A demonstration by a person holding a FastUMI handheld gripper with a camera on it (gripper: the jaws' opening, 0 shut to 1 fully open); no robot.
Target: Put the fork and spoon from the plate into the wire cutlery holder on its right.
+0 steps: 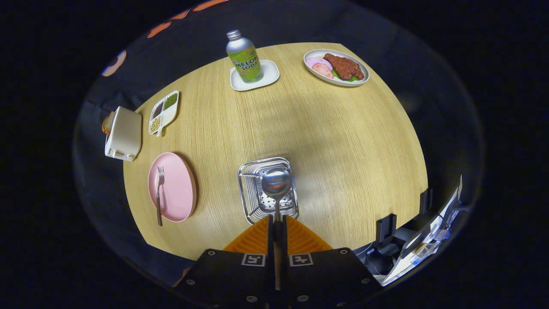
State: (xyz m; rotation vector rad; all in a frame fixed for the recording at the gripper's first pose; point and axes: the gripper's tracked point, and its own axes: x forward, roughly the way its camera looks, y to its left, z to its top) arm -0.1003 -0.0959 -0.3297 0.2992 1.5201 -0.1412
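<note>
Your claw (pixel 278 219) is closed on the spoon (pixel 276 183) handle, bowl hanging over the wire cutlery holder (pixel 251 195) at mid-bench, seemingly not released. The fork (pixel 159 195) lies on the pink plate (pixel 178 189) near the bench's left edge.

**A:** ok so what's the gripper (pixel 278 219) actually look like up close?

**B:** chunky black housing split into two halves, narrow seam straight down the middle. Each half has a little square black-and-white marker (pixel 253 259) right beside the seam, up at 12 o'clock.

**A:** hardware?

**B:** small round silver screws (pixel 210 253) at the 10 and 2 o'clock corners, more along 6 o'clock. The fingers (pixel 257 238) are ribbed wedges tapering toward 12, just a thin slot between them.
</note>
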